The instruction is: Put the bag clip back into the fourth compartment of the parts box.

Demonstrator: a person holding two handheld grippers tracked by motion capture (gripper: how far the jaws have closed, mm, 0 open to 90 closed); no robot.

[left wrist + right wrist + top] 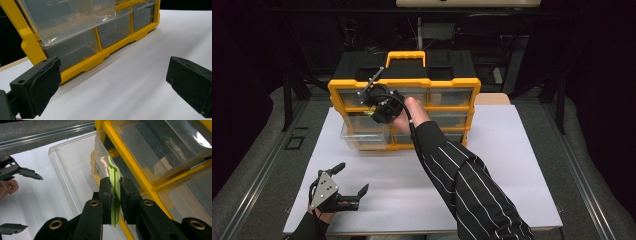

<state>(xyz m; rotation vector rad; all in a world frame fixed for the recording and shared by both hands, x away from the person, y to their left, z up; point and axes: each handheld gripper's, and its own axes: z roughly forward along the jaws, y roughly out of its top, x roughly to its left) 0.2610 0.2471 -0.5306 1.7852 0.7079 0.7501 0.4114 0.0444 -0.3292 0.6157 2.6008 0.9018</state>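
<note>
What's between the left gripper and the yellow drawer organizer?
Nothing but bare white table between the left gripper and the yellow drawer organizer, per the left gripper view.

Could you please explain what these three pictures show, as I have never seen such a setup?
A person works at a table, holding a pair of hand-held tongs in each hand; there is no robot arm. The high view looks down from above. The other two come from cameras riding on the tongs, looking along their black jaws.

On the white board stands a yellow organizer of clear drawers; one drawer, at its lower left, is pulled out.

The right tongs are shut on a thin green piece, held at the organizer above the open drawer. I cannot tell what the piece is.

The left tongs rest open near the board's front edge, holding nothing.
</note>
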